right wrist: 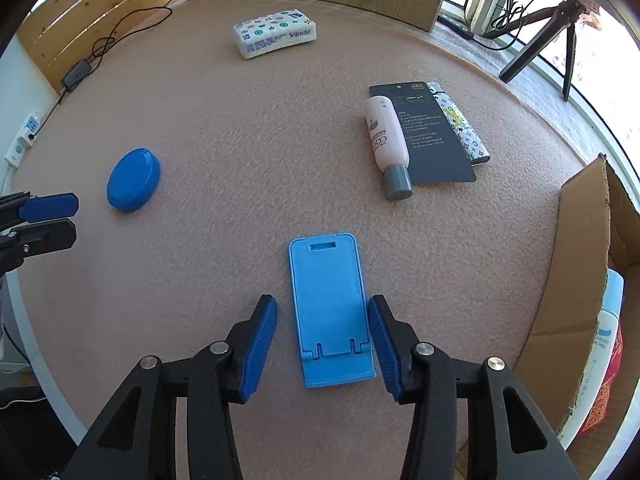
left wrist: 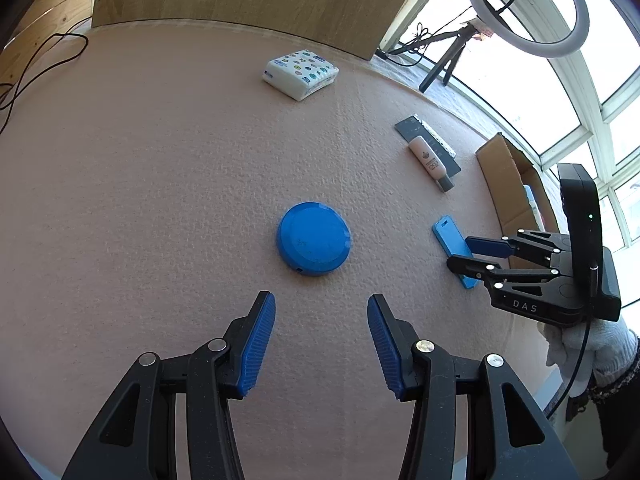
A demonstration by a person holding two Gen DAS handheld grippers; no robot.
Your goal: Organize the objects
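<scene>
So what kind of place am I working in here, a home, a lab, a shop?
Most likely a home room set up for recording: a felt-covered table beside a large window, a ring light on a tripod, and household bits such as a tissue pack and lotion tube.

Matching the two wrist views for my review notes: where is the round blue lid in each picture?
Left wrist: round blue lid at centre, just ahead of the open left gripper.
Right wrist: lid at the left, near the left gripper's tips.
Shared landmark: tissue pack at the table's far side.
</scene>
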